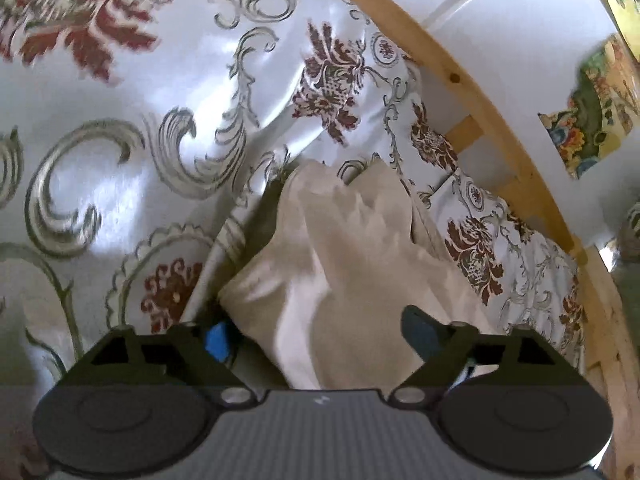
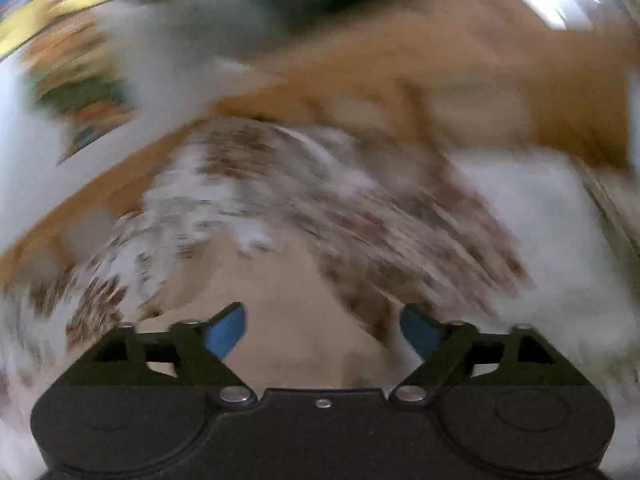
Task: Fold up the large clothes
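Beige cloth, the garment [image 1: 340,248], lies bunched in a soft heap on a bed, on top of a glossy white bedspread [image 1: 120,152] patterned with dark red flowers and grey-green scrolls. From the left wrist view its lower edge runs under the tool and is cut off there, so its full shape and which part of it this is cannot be made out. Behind it a pale wooden bed frame [image 1: 460,76] curves along a white wall [image 1: 540,40], and a bright flowered cloth [image 1: 592,120] hangs at the far right, cropped by the picture's edge.

Left tongs [image 1: 320,336] stand wide apart, released. Their blue pads sit either side of the heap's near end; the left pad [image 1: 218,342] is half hidden behind the black linkage. Fabric lies between them, but the pads do not press on it.

Over in the right wrist view nearly everything is smeared by motion. Only patches can be told: the red-and-white bedspread [image 2: 320,200], an orange-brown band of wood [image 2: 440,60], and beige fabric [image 2: 288,312] close in front. Right tongs [image 2: 322,332] also gape wide, holding nothing, with the beige cloth below and between the blue fingers [image 2: 226,334]. Whether it touches them, the blur hides.
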Action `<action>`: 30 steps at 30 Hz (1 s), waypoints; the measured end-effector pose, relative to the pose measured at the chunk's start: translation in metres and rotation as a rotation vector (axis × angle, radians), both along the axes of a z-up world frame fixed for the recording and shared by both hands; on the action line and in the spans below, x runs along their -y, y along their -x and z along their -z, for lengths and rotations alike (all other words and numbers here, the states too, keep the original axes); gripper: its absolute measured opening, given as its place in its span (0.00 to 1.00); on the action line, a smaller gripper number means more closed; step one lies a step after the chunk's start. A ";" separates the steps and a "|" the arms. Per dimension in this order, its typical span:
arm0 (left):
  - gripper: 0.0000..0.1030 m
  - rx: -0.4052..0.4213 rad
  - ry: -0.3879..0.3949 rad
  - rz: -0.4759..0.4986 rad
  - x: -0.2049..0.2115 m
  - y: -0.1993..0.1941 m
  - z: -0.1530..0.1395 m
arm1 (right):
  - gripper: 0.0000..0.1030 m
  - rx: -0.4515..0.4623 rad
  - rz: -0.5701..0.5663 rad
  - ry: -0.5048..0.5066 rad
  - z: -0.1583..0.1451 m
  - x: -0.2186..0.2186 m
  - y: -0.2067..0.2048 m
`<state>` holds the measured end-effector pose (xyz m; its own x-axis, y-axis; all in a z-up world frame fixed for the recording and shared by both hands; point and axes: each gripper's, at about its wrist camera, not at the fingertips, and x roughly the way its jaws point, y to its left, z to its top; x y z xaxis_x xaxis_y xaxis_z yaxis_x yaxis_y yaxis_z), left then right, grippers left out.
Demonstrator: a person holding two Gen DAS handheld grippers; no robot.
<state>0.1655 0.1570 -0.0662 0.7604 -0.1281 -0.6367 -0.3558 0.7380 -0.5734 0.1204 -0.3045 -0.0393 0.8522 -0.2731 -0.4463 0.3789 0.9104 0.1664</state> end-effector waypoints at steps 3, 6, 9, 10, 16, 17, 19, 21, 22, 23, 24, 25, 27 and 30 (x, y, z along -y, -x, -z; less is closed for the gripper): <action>0.98 -0.003 -0.037 0.013 -0.001 -0.004 -0.003 | 0.97 0.056 -0.233 0.218 0.004 -0.047 -0.017; 0.99 -0.018 -0.076 0.054 0.002 -0.008 -0.003 | 0.99 0.116 -0.423 0.287 0.015 -0.085 -0.047; 0.99 -0.042 -0.126 0.113 0.009 -0.010 0.000 | 0.99 -0.003 -0.536 0.247 0.027 -0.112 -0.087; 0.99 -0.050 -0.128 0.139 0.010 -0.010 0.001 | 0.99 -0.017 -0.547 0.250 0.031 -0.120 -0.093; 0.70 -0.078 -0.119 0.088 0.008 -0.013 0.001 | 0.99 -0.050 -0.573 0.251 0.055 -0.127 -0.104; 0.53 -0.086 -0.108 0.075 0.007 -0.013 0.000 | 0.99 -0.048 -0.569 0.260 0.057 -0.127 -0.104; 0.24 -0.074 -0.081 0.070 0.004 -0.012 -0.004 | 0.99 -0.067 -0.561 0.303 0.063 -0.132 -0.103; 0.15 -0.032 -0.065 0.065 0.005 -0.007 -0.012 | 0.99 -0.070 -0.558 0.321 0.065 -0.135 -0.104; 0.12 -0.011 -0.071 0.064 0.009 -0.004 -0.019 | 0.99 -0.068 -0.559 0.311 0.065 -0.134 -0.104; 0.09 0.013 -0.092 0.072 0.016 -0.002 -0.027 | 0.99 -0.066 -0.562 0.296 0.065 -0.133 -0.105; 0.08 0.045 -0.130 0.092 0.026 0.001 -0.037 | 0.99 -0.064 -0.565 0.280 0.064 -0.130 -0.105; 0.07 0.080 -0.188 0.131 0.040 0.002 -0.050 | 0.99 -0.066 -0.568 0.266 0.063 -0.128 -0.105; 0.06 0.144 -0.307 0.220 0.071 0.004 -0.073 | 0.99 -0.068 -0.572 0.248 0.062 -0.126 -0.105; 0.06 0.237 -0.417 0.388 0.120 0.001 -0.110 | 0.94 0.029 -0.562 0.115 0.053 -0.105 -0.096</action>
<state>0.1644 0.0369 0.0443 0.8351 -0.2006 -0.5122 0.0855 0.9672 -0.2394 0.2162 -0.1993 -0.0925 0.8920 0.1802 -0.4147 -0.1720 0.9834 0.0573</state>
